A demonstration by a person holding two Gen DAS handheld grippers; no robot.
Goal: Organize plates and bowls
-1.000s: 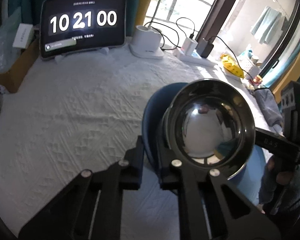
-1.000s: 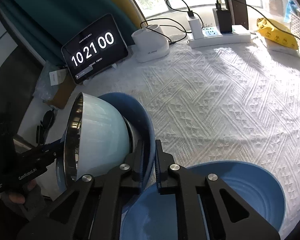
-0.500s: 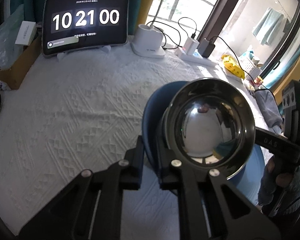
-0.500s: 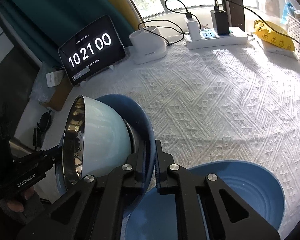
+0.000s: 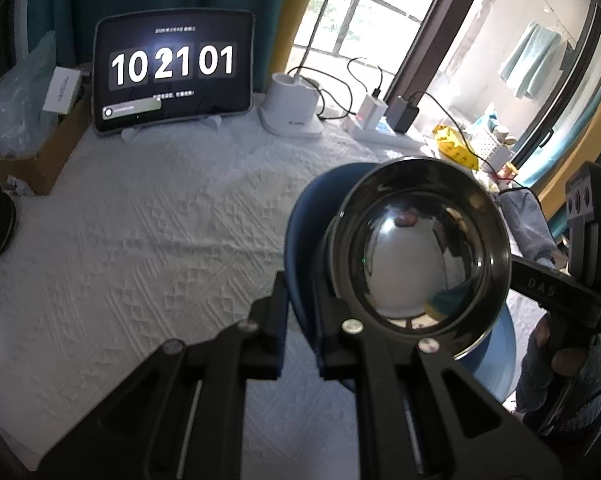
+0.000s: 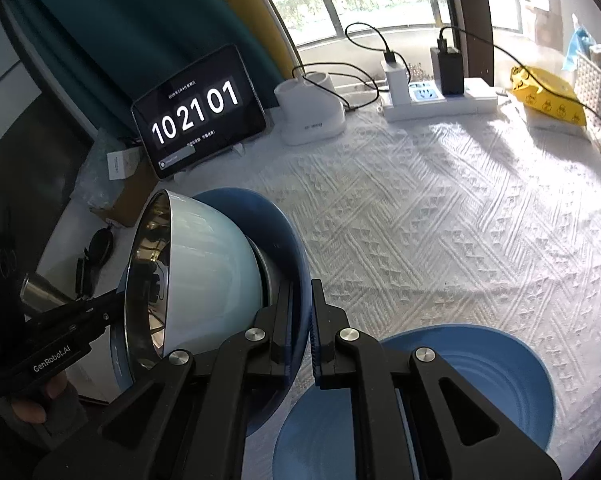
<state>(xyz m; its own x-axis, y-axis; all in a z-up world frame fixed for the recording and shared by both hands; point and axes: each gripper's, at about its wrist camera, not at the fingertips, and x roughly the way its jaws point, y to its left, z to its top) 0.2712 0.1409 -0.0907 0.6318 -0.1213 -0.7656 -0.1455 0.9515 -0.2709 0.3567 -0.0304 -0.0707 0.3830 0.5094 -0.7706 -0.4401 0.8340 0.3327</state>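
Observation:
A dark blue plate (image 5: 300, 232) (image 6: 276, 224) hangs steeply tilted above the white-clothed table (image 6: 440, 220). A steel bowl (image 5: 420, 252), pale blue outside (image 6: 212, 264), leans against the plate's face, its mirror inside turned toward the left wrist view. My left gripper (image 5: 300, 308) is shut on the plate's near rim; in the right wrist view its body (image 6: 60, 344) comes in from the lower left. My right gripper (image 6: 310, 320) is shut on the opposite rim, and its body (image 5: 552, 288) shows behind the bowl. A second blue plate (image 6: 480, 380) lies flat on the cloth below.
At the table's back stand a tablet clock (image 5: 172, 76), a white charging base (image 5: 292, 108) and a power strip (image 6: 440, 100) with cables. A yellow packet (image 6: 548, 96) lies at the far right. A cardboard box (image 5: 32, 160) sits off the left edge.
Both grippers have risen a little with the plate and bowl held between them. The plate on the table now sits lower in the right wrist view. The clock has ticked on one second.

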